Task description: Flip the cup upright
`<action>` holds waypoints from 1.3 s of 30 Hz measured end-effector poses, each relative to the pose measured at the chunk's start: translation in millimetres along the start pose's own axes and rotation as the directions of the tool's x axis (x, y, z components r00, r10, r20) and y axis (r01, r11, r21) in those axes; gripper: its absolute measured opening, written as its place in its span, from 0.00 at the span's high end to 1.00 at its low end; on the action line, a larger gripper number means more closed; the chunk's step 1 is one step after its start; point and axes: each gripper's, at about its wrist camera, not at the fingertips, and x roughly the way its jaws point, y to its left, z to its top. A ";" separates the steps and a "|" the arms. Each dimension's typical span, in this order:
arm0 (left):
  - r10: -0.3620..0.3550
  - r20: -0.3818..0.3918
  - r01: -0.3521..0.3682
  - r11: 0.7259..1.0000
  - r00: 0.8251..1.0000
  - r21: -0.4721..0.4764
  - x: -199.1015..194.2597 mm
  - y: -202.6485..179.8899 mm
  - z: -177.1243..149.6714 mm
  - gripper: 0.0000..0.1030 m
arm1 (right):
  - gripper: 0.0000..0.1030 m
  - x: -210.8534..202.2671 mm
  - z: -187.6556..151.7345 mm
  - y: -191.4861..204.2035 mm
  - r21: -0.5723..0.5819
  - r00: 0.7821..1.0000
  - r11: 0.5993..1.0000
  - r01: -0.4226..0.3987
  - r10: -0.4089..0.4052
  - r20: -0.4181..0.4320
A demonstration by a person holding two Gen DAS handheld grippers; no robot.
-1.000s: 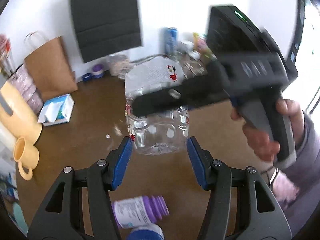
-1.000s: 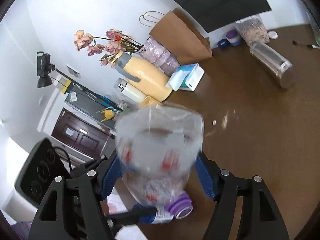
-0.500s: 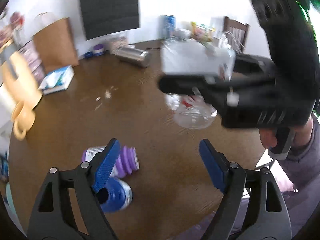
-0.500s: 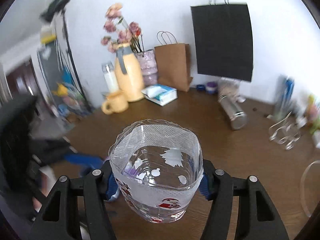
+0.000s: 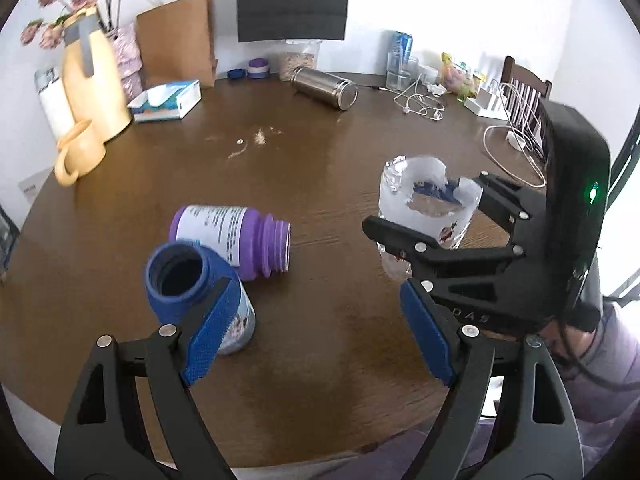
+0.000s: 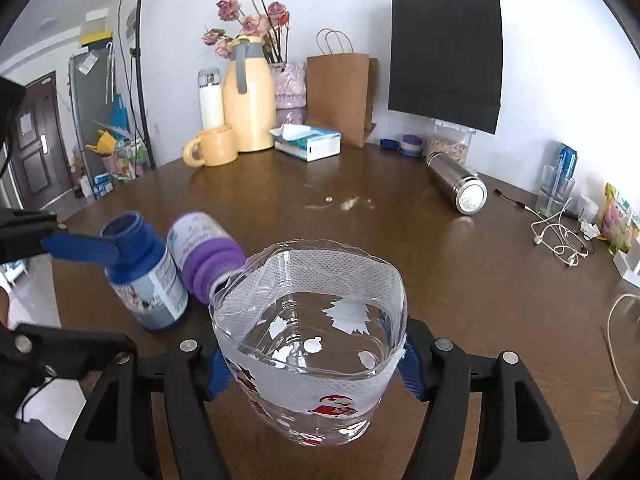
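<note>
The clear plastic cup (image 6: pixel 312 344) with white tape and Christmas stickers stands mouth up between the blue pads of my right gripper (image 6: pixel 312 364), which is shut on it. Its base is at or just above the brown table (image 6: pixel 460 280). In the left wrist view the cup (image 5: pixel 428 216) sits at the right inside the right gripper (image 5: pixel 432 220). My left gripper (image 5: pixel 320 320) is open and empty, back from the cup near the table's front edge.
A blue bottle (image 5: pixel 196 292) stands upright by my left finger, and a purple bottle (image 5: pixel 232 240) lies on its side behind it. A steel flask (image 5: pixel 324 88), tissue box (image 5: pixel 168 100), yellow mug (image 5: pixel 80 152), yellow jug (image 5: pixel 92 84) and cables (image 5: pixel 420 104) lie further back.
My right gripper turned the cup from sideways to mouth up and lowered it toward the table. My left gripper drew back from the cup and stayed open.
</note>
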 end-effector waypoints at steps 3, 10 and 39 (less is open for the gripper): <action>0.006 -0.001 -0.006 1.000 1.000 -0.015 -1.9 -0.3 -3.9 0.22 | 0.30 0.7 -7.3 2.5 -0.003 1.000 1.000 0.002 -0.002 -0.012; 0.025 0.020 -0.025 0.999 0.999 -0.024 -10.1 -7.1 -11.7 0.20 | 0.18 -5.3 -17.8 1.7 0.053 0.999 0.998 -0.045 0.046 -0.025; 0.092 0.231 -0.084 0.995 0.969 -0.045 -125.0 -43.7 -57.8 0.00 | 0.17 -183.2 -31.9 9.2 0.307 0.998 0.952 -0.011 0.031 -0.061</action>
